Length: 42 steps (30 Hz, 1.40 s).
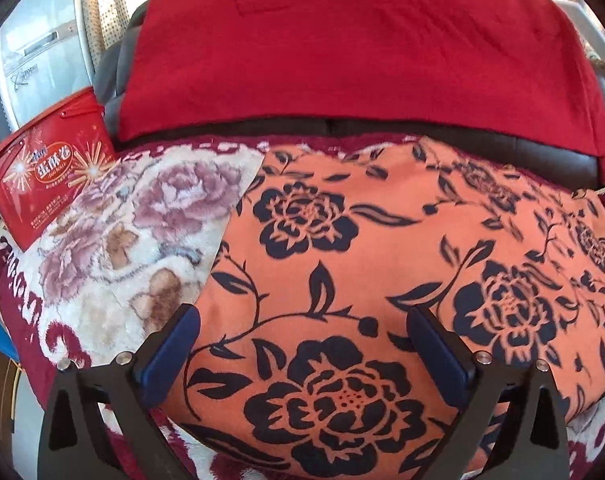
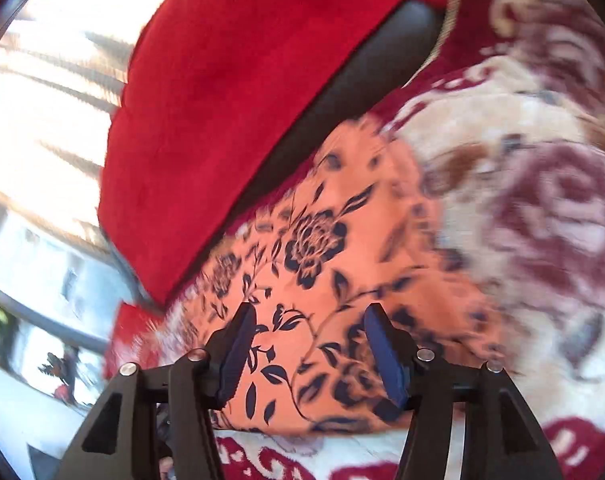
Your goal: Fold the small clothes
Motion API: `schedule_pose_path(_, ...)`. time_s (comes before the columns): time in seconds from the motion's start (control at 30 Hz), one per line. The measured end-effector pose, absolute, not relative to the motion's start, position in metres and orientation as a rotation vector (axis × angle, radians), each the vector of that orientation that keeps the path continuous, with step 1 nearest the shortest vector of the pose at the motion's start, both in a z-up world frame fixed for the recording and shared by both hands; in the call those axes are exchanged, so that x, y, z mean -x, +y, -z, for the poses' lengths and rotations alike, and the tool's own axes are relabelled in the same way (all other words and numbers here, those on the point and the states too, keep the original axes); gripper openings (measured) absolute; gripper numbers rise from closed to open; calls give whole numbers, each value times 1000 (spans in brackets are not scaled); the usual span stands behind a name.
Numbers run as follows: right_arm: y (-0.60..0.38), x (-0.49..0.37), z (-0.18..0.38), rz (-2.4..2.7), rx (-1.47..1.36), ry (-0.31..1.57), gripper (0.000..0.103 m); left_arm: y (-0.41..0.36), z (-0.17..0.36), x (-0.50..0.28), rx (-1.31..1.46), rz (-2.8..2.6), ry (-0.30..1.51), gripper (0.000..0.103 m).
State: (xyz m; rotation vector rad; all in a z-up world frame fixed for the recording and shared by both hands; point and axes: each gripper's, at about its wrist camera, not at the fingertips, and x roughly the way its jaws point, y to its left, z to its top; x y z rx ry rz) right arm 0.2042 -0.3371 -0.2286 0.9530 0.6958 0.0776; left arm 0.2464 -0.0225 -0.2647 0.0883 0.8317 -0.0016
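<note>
The orange garment (image 1: 342, 240) with dark navy flowers lies spread flat on a plush cream-and-maroon floral blanket (image 1: 114, 248). Its left edge runs as a straight diagonal across the blanket, leaving a broad strip of bare blanket on that side up to a red snack tub (image 1: 50, 184) at the far left. The garment's far edge stops just short of a dark cushion (image 1: 482, 140) draped with a red fleece cloth (image 1: 342, 48), so little room remains behind it. In the right wrist view, which is blurred, the garment (image 2: 342, 272) has open blanket (image 2: 542, 200) along its right side and in front of it. The left tool (image 1: 302, 336) hangs over the garment's near left part with its jaws spread wide, nothing between the blue pads (image 1: 170, 344). The right tool (image 2: 310, 344) stands over the garment with jaws partly apart, gripping nothing; whether the pads touch the cloth cannot be told.
</note>
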Motion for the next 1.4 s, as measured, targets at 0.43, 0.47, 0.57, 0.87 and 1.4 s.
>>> schedule_pose_path(0.43,-352,-158,254,-86,-1082,715,59,-3,257,-228,-23,8,838,103)
schedule_pose_path(0.47,-351,-155,257,-95,-1103,721,59,8,257,-222,22,6,850,103)
schedule_pose_path(0.57,-344,-149,271,-105,-1173,746,59,40,260,-209,197,5,885,103)
schedule_pose_path(0.87,-331,-171,309,-68,-1398,636,67,76,302,-213,666,162,1065,102)
schedule_pose_path(1.4,-327,-225,270,143,-1107,500,14,85,290,-238,716,187,903,21)
